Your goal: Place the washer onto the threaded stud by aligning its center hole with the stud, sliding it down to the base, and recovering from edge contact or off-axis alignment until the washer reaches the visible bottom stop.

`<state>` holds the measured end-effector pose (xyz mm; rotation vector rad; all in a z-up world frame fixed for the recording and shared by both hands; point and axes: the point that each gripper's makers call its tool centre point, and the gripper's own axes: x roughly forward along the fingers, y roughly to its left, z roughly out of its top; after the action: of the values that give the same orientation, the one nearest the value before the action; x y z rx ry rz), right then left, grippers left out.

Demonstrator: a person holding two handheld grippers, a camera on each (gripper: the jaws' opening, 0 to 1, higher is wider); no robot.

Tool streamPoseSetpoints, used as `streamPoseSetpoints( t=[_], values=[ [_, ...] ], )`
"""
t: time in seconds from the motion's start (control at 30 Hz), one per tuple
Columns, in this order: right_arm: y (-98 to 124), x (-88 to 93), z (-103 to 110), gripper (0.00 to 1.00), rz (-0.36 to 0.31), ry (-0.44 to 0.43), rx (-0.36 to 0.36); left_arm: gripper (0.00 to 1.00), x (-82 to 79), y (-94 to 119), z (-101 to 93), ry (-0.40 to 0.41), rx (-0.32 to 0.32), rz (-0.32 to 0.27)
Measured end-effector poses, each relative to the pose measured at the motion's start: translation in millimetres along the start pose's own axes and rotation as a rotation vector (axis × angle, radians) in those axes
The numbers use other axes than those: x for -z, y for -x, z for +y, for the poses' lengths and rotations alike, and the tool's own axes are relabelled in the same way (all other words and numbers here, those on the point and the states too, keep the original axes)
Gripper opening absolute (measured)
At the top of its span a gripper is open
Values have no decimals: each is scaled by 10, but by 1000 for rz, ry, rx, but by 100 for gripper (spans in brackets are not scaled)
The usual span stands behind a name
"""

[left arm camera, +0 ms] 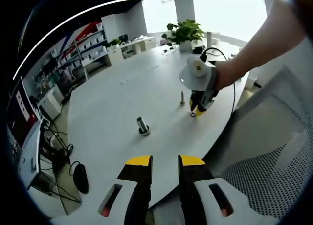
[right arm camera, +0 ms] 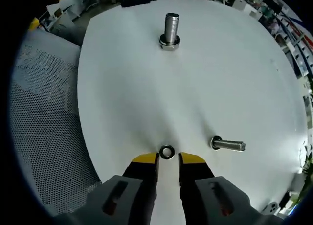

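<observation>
Two bolts stand on the white table (right arm camera: 234, 73), and a small washer (right arm camera: 167, 152) lies flat on it between them. In the right gripper view the right tongs (right arm camera: 168, 161) sit nearest, their yellow-tipped jaws parted a little with nothing held; the washer rests just beyond the tips, in line with the gap. Slightly farther and to the right stands a slim threaded stud (right arm camera: 228, 145), close to the washer but apart from it. Well beyond, near the far edge, a thicker bolt (right arm camera: 170, 32) stands upright. In the left gripper view the left tongs (left arm camera: 164, 162) hang over the near table edge, jaws slightly apart and empty, while a hand (left arm camera: 226, 74) holds the right tongs low over the washer.
</observation>
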<state>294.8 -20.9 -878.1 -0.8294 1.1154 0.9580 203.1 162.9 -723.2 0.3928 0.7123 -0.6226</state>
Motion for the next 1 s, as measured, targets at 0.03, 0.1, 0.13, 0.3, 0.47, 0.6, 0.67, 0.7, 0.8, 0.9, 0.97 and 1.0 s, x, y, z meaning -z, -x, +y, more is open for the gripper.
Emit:
streamPoseSetpoints(
  t=[0.03,0.1,0.13,0.3,0.47,0.6,0.67,0.7,0.8,0.9,0.97,1.0],
  values=[
    [3,-4,-10,17,-3,-7,2,19,0,0,0,0,0,0],
    [-4,1,-20,16,-7,-13,-8,19,-3,-1,-3,-1,1,-1],
    [-7,1,-25,16,-13,-21,-16,19,-2,-3,-2,0,1,0],
    [-5,-5,-33,16,-24,-53,-50,18,4,-11,-11,0,8,4],
    [-22,-49,-12,18,-20,-63,-54,18,11,-17,-20,-2,12,10],
    [-38,-80,-1,18,-11,-45,-45,18,-14,-10,-11,1,10,-2],
    [-34,-78,-7,17,8,-26,-62,18,-8,-14,-11,3,12,0],
    [-34,-67,-17,17,30,-8,-76,18,1,-16,-10,3,12,5],
    [-34,-59,-15,16,61,18,-92,18,2,-18,-17,4,15,5],
    [-36,-60,-23,16,78,-14,-88,18,6,-20,-13,4,14,6],
    [-37,-62,-16,16,102,4,-92,18,2,-20,-5,8,12,4],
    [-36,-58,-12,16,118,21,-95,18,2,-20,-5,9,12,4]
  ],
)
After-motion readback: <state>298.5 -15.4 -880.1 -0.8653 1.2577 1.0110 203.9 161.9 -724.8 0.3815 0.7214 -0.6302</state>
